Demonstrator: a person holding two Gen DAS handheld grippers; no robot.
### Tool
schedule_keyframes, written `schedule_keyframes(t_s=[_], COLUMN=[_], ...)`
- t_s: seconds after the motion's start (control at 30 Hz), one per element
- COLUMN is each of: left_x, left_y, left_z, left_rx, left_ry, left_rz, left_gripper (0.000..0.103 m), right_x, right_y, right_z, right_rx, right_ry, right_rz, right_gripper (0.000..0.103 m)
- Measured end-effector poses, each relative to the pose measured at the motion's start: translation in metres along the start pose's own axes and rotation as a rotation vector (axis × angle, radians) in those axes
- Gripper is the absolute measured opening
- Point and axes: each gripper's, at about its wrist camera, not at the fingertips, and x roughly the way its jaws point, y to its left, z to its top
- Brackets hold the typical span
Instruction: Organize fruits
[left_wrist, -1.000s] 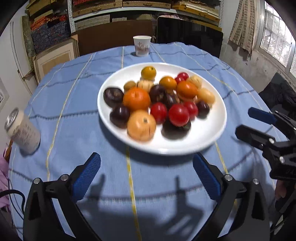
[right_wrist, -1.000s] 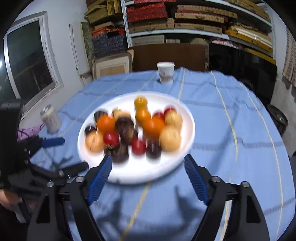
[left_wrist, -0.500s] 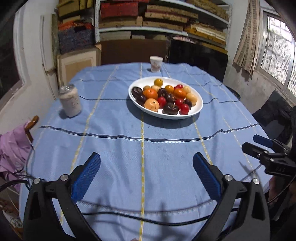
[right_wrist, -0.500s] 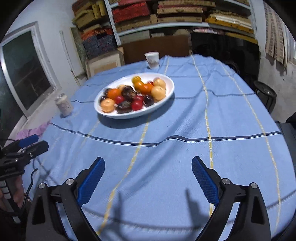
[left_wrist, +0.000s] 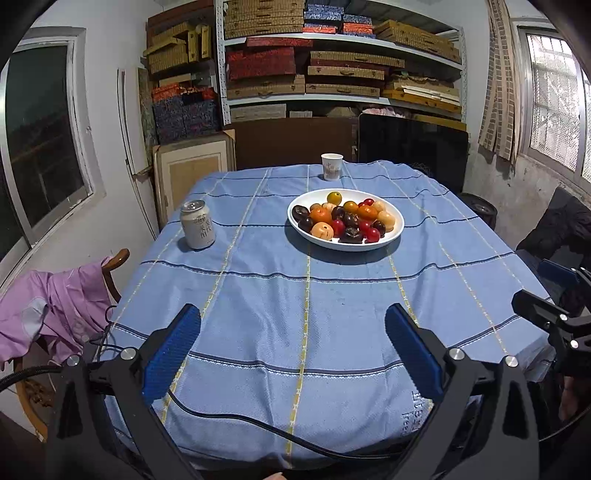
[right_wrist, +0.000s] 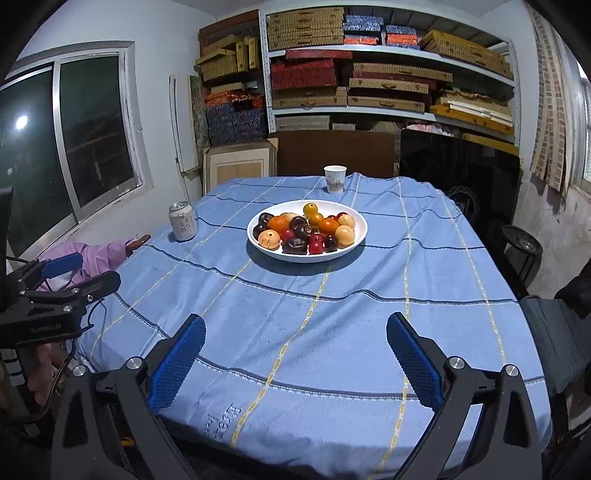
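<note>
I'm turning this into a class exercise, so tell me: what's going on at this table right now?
A person holds a two-finger gripper in each hand, and neither grips anything: the left gripper and right gripper both stand open over the near edge of the blue tablecloth. The fruits all sit piled on the white plate farther back. A drink can stands to the plate's left, and a paper cup behind it. Nothing is being touched at this moment.
</note>
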Motion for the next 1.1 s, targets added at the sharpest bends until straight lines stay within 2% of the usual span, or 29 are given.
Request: schedule_keyframes(t_s=[0.2,0.8,1.1], left_x=[-0.011,-0.009,-0.009], left_y=[0.002,-0.004,0.001], left_z=[-0.001,0.000,0.000], left_rx=[-0.003,0.014,-0.011], left_ry=[-0.017,-0.027,-0.026], left_rz=[0.002,0.001,0.011], left_gripper=[0.098,0.098,0.098], right_x=[-0.005,-0.012,-0.013], right_y=[-0.004,0.002,-0.001], right_z=[-0.002,-0.003,-0.003], right_rx=[0.026,-0.004,0.002], right_ry=[-0.006,-0.025,-0.027], right_rz=[-0.006,-0.022,-0.032], right_gripper=[0.099,0.099,0.099])
